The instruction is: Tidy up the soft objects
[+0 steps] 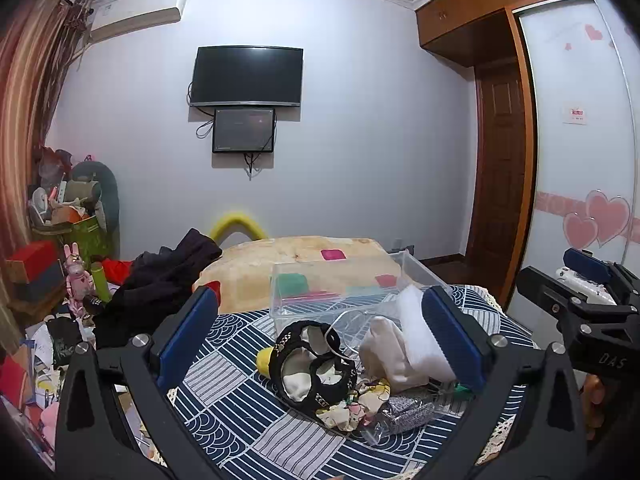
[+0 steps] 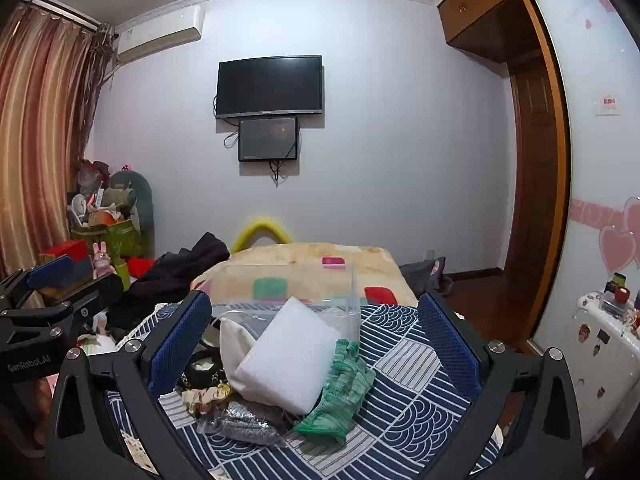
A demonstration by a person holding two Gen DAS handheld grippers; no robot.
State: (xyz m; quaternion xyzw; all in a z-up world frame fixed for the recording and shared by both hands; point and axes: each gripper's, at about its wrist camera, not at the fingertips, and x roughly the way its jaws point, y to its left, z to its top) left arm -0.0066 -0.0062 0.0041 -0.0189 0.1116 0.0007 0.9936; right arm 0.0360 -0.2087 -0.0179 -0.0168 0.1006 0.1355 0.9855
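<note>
A pile of soft things lies on a blue-and-white patterned cloth (image 1: 240,412): a black lace-edged piece (image 1: 312,364), a beige cloth pouch (image 1: 390,352), a white foam block (image 2: 290,356), a green knit glove (image 2: 344,392), a flowery scrunchie (image 1: 360,400) and a silver glitter pouch (image 2: 244,424). A clear plastic box (image 1: 340,288) stands just behind the pile. My left gripper (image 1: 320,340) is open above the pile's left part. My right gripper (image 2: 316,340) is open above the foam block and glove. Both hold nothing.
A bed with a beige blanket (image 1: 296,256) lies behind the box, with dark clothes (image 1: 160,280) heaped at its left. Clutter, boxes and a pink rabbit toy (image 1: 78,276) stand at far left. A wardrobe (image 1: 576,140) and white suitcase (image 2: 600,352) stand right.
</note>
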